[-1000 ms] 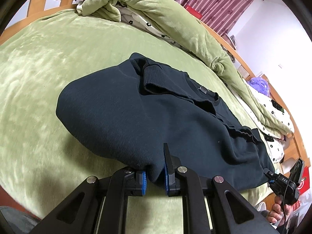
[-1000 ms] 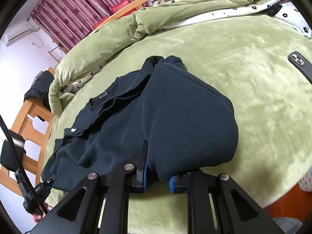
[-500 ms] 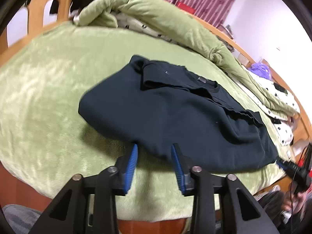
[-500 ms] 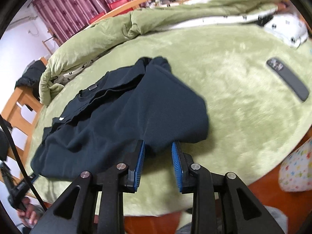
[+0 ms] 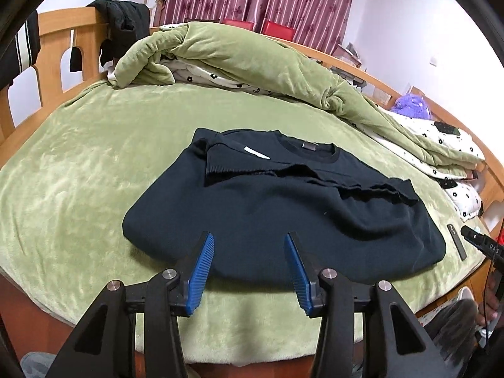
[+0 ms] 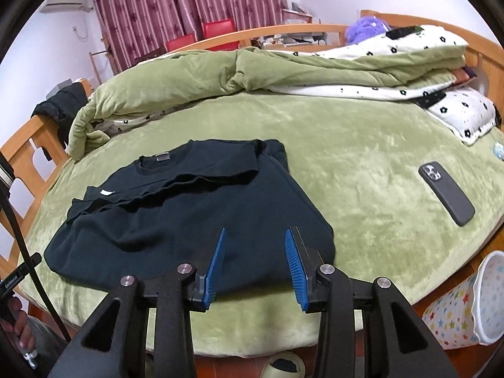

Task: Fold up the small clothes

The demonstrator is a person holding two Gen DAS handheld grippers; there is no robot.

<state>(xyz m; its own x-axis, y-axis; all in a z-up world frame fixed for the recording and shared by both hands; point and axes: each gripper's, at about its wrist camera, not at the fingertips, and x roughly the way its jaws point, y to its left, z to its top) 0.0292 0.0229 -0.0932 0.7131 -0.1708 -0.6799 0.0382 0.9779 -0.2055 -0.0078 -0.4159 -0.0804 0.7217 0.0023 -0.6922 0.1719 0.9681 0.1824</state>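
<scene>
A: Navy sweater (image 5: 283,217), where does it lie?

B: Flat on the green bed (image 5: 78,163), long axis running left to right, collar far, folded edge near.

A: And the hand-held grippers?

B: Left hand-held gripper (image 5: 249,271) sits near its left half, right hand-held gripper (image 6: 255,267) near its right. Both have just been opening; jaws partly apart, empty.

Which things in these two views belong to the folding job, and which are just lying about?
Belong to the job:
- dark navy knit sweater, lying folded on the bed
- left gripper and right gripper, jaws open

Lying about:
- dark grey smartphone
- bunched green plush quilt
- star-patterned white bin
- purple fluffy toy
</scene>
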